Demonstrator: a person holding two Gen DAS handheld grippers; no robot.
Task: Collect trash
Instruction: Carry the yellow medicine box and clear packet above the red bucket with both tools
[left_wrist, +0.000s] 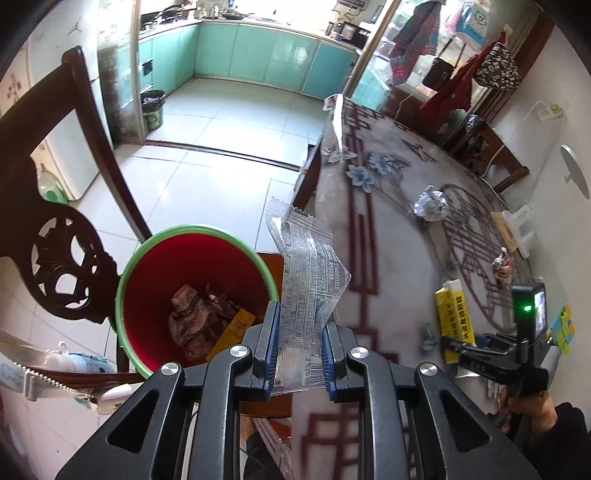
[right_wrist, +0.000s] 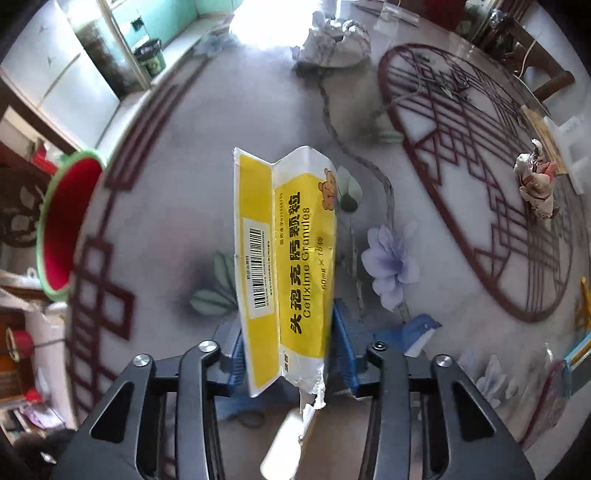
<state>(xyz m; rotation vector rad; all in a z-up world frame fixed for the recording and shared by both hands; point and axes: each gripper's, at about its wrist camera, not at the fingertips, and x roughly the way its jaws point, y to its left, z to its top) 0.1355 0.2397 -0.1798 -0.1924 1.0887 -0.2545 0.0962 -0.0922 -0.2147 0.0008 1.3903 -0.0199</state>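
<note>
My left gripper (left_wrist: 299, 332) is shut on a clear plastic wrapper (left_wrist: 308, 277) and holds it upright beside the right rim of a red bin with a green rim (left_wrist: 192, 288), which has paper trash in it. My right gripper (right_wrist: 288, 332) is shut on a flattened yellow and white medicine box (right_wrist: 284, 258) above the table (right_wrist: 166, 206). That box (left_wrist: 452, 314) and the right gripper also show in the left wrist view. The red bin (right_wrist: 62, 218) stands off the table's left edge.
A crumpled foil ball (left_wrist: 430, 205) and a small crumpled wrapper (left_wrist: 502, 264) lie on the table, also seen in the right wrist view as the foil ball (right_wrist: 334, 44) and the wrapper (right_wrist: 535, 184). A carved dark chair (left_wrist: 62, 258) stands left of the bin.
</note>
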